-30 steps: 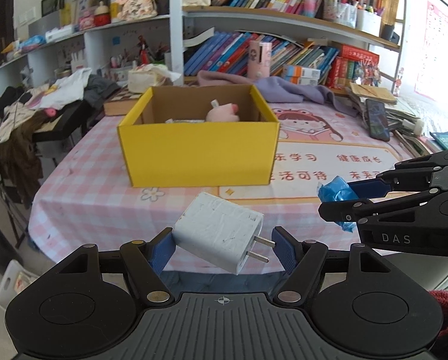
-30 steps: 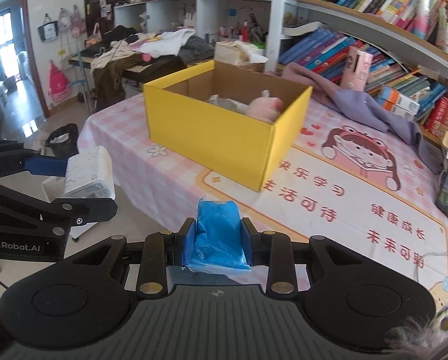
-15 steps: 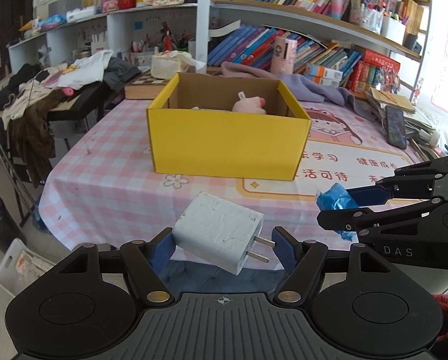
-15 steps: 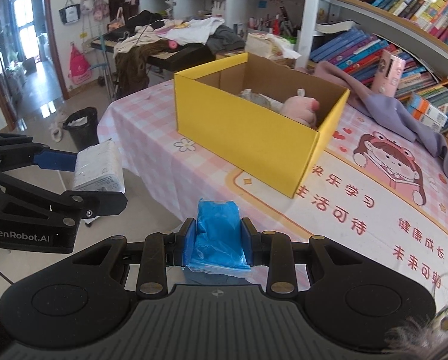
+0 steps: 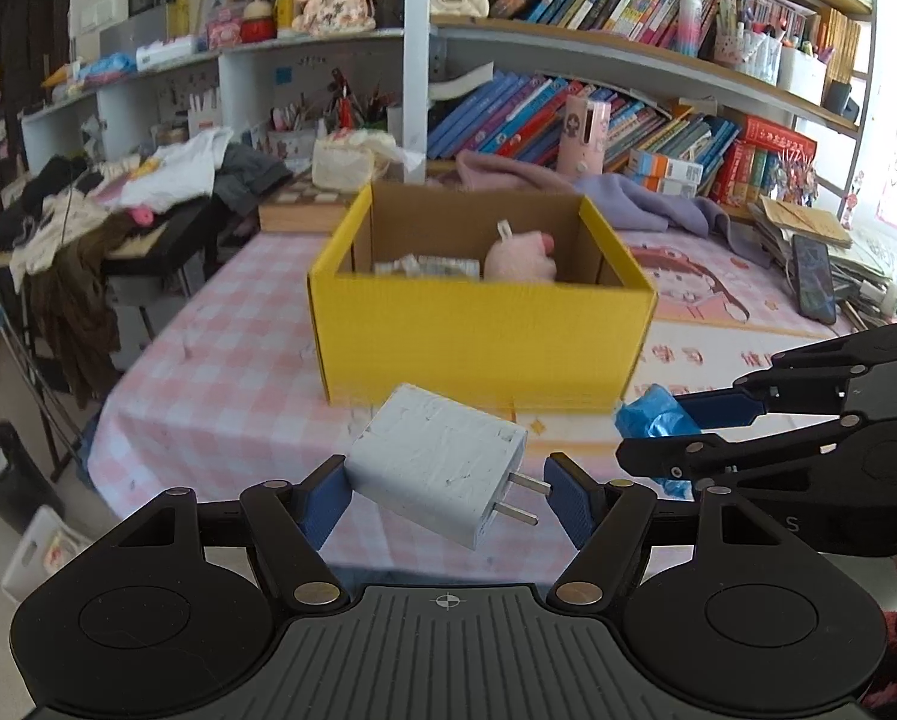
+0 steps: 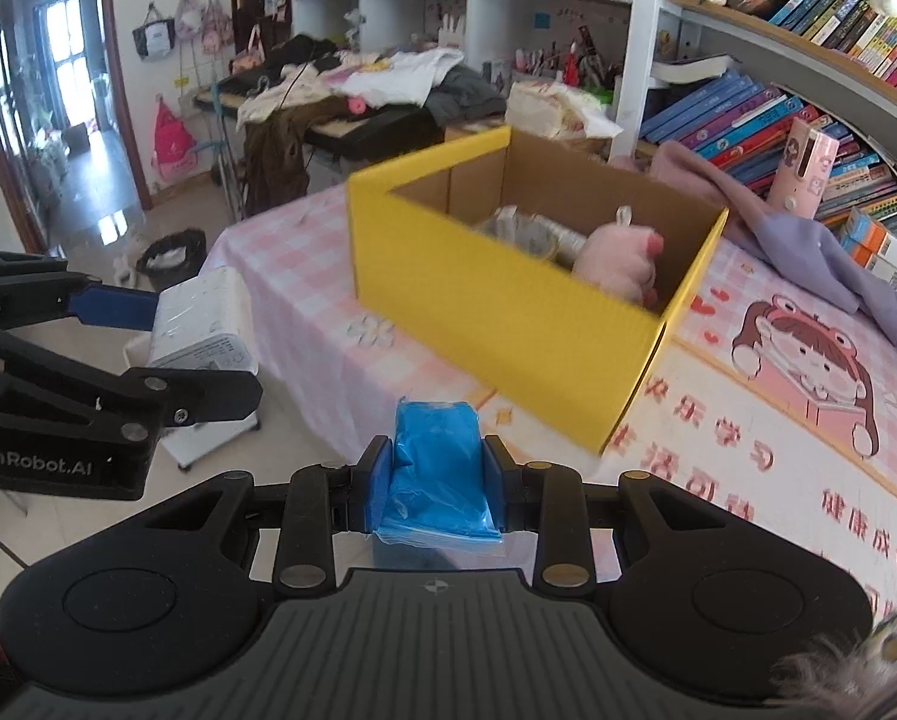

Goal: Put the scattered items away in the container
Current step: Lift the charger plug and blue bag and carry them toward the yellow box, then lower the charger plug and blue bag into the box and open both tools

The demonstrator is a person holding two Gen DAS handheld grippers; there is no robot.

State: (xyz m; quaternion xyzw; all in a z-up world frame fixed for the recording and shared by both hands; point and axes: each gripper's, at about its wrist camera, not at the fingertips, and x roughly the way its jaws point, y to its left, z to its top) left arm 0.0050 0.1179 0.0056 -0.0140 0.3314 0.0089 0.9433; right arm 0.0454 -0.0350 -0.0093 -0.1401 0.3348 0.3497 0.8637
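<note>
A yellow cardboard box (image 5: 478, 336) stands open on the pink checked tablecloth, with a pink plush toy (image 5: 517, 258) and some wrapped packets inside. My left gripper (image 5: 448, 495) is shut on a white plug-in charger (image 5: 436, 468), held tilted in the air in front of the box, prongs against the right pad. My right gripper (image 6: 435, 468) is shut on a blue plastic roll (image 6: 439, 468). The box (image 6: 508, 300) lies ahead of it and a little to the right. The left gripper with the charger (image 6: 199, 324) shows at the left of the right wrist view.
A lilac cloth (image 5: 628, 198), a pink bottle (image 5: 583, 138) and a phone (image 5: 814, 285) lie behind and right of the box. Bookshelves (image 5: 628, 60) rise behind the table. Left of the table are a clothes-covered stand (image 6: 340, 96) and a black bin (image 6: 169, 258).
Both grippers have swung leftwards with their loads, so the box now sits more to the right and looks nearer. Both grips are unchanged.
</note>
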